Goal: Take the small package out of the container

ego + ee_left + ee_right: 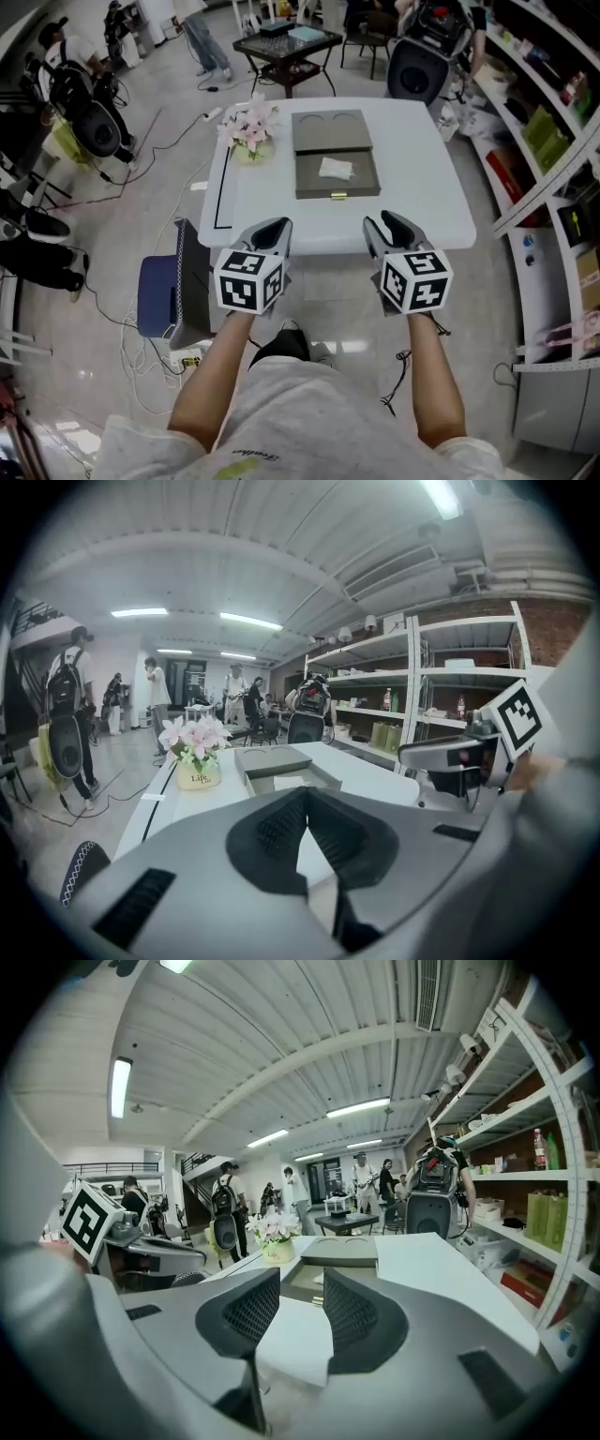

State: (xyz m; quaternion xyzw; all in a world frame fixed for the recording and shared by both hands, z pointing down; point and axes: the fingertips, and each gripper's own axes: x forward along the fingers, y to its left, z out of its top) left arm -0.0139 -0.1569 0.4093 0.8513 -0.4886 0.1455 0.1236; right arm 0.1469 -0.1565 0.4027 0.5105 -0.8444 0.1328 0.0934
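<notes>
- The left gripper (273, 227), pointing forward and slightly down: jaw tips together, nothing between them.
- The right gripper (384, 221), beside it: jaws apart, empty.
- The left forearm (212, 375) and right forearm (437, 377): bare, extended forward, roughly parallel.

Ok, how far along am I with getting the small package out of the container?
Done: the container sits open, its lid folded back. In hand: nothing; the left claw is shut, the right claw open, both empty and short of the table. To do: reach in, grip the small package lying inside, and lift it out.
</notes>
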